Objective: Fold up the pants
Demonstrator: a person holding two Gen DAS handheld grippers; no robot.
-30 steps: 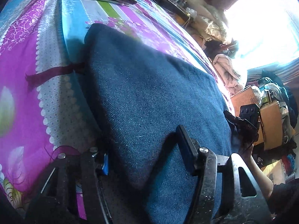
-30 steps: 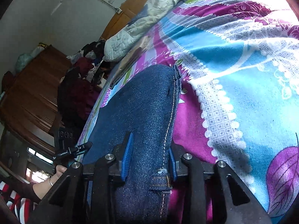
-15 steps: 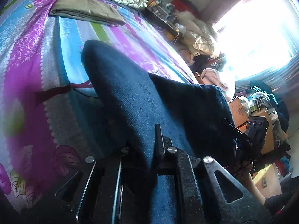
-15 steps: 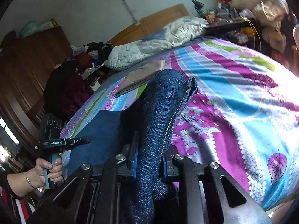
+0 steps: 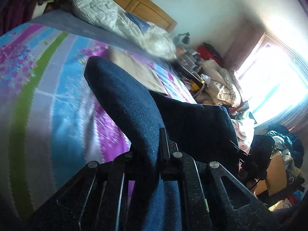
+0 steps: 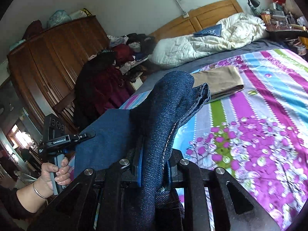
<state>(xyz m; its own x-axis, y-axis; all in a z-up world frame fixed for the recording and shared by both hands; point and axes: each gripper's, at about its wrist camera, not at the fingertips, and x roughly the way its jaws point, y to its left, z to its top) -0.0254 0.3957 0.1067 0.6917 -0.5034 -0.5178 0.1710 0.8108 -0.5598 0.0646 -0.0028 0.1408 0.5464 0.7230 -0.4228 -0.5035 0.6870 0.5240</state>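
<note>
Lifted higher: one jeans (image 6: 165, 115), two grippers clamping.

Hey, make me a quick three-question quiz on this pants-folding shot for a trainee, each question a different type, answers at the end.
1. True or false: the right gripper is shut on the jeans.
2. What lies on the bedspread just beyond the jeans? A) folded tan pants B) a towel C) a book
3. Fill in: the left gripper has its jaws ____ on the jeans.

Key:
1. True; denim passes between the closed jaws.
2. A
3. shut
</note>
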